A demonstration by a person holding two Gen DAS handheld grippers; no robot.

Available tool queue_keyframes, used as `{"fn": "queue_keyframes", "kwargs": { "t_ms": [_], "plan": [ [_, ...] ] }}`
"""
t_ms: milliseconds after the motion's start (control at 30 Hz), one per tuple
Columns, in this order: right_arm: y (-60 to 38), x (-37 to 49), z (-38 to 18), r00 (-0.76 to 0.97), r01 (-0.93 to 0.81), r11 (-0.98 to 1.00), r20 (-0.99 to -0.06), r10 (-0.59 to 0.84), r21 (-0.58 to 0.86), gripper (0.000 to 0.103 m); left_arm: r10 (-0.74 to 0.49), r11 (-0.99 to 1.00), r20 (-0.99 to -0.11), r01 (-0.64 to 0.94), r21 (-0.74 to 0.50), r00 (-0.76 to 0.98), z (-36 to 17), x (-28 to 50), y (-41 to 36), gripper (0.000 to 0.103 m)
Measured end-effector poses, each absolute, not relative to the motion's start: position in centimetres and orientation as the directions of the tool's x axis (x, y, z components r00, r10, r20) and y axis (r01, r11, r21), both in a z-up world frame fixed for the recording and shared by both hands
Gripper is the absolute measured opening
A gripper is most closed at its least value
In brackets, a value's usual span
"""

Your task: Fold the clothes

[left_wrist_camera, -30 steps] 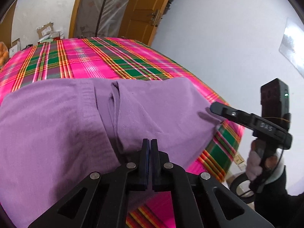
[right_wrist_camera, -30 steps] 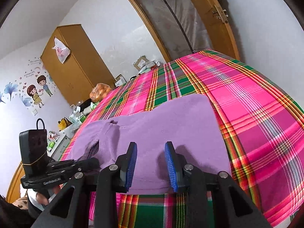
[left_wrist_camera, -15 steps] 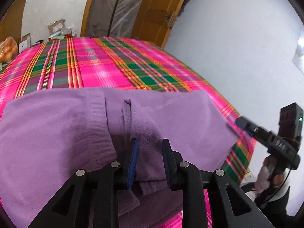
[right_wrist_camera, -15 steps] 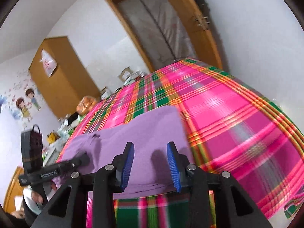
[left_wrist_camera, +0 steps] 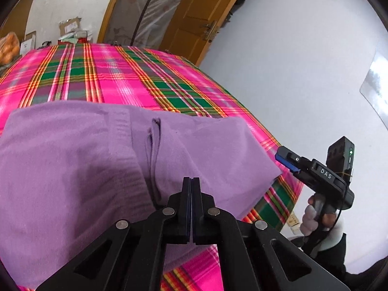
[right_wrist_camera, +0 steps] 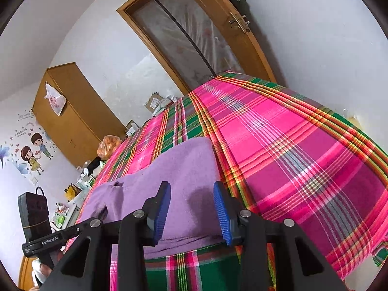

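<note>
A purple garment (left_wrist_camera: 84, 157) lies partly folded on the pink plaid bed cover (left_wrist_camera: 121, 80), with a lengthwise crease running down its middle. My left gripper (left_wrist_camera: 191, 179) is shut at the garment's near edge just right of that crease, and cloth bunches at its tips. In the right wrist view the left gripper (right_wrist_camera: 103, 214) meets a raised corner of the garment (right_wrist_camera: 189, 165). My right gripper (right_wrist_camera: 191, 185) stands open above the garment's near right edge, its blue pads clear of the cloth. From the left wrist view the right gripper (left_wrist_camera: 278, 156) sits just off the garment's right corner.
The bed cover (right_wrist_camera: 291, 157) stretches far to the right and back. A wooden door (right_wrist_camera: 194, 36) stands behind the bed, a wardrobe (right_wrist_camera: 72, 116) at the left. Boxes (left_wrist_camera: 70, 26) and an orange bag (right_wrist_camera: 109, 144) crowd the far end. A person's hand (left_wrist_camera: 312, 218) holds the right gripper.
The left jaws opened around the crease half a second ago and have shut again slightly to its right. The right gripper rolled, widened a little and came off the garment's corner.
</note>
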State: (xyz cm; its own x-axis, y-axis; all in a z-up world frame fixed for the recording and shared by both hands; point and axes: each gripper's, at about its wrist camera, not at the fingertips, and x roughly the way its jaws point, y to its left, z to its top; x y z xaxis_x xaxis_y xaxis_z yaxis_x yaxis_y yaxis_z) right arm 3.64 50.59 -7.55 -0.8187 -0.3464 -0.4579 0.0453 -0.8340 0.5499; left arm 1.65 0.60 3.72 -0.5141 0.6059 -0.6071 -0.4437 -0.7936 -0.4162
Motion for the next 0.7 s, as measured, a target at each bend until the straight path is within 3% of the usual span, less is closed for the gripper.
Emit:
{"fn": "queue_keyframes", "kwargs": {
  "t_ms": [133,300,600,700],
  "plan": [
    [48.8,3.6,-7.1,-0.806,0.088,-0.853,-0.466,-0.365,0.515,0.043,0.603,-0.796,-0.607,-0.444,-0.412,-0.518,3.8,1.5,0.7,0.003],
    [43.1,3.9,-6.1,-0.759,0.252,-0.888,-0.491,-0.428,0.385,0.047,0.583,-0.812,-0.574,-0.430,-0.394,-0.576,5.0,1.9,-0.5,0.022],
    [31.5,3.7,-6.4,-0.635,0.554,-0.823,-0.574,-0.517,0.128,0.046,0.517,-0.847,-0.520,-0.317,-0.428,-0.680,5.8,1.8,-6.6,0.022],
    [29.6,2.9,-7.0,-0.609,0.578,-0.812,-0.619,-0.496,0.081,0.039,0.504,-0.848,-0.514,-0.285,-0.447,-0.694,5.5,1.8,-8.2,0.022]
  ]
}}
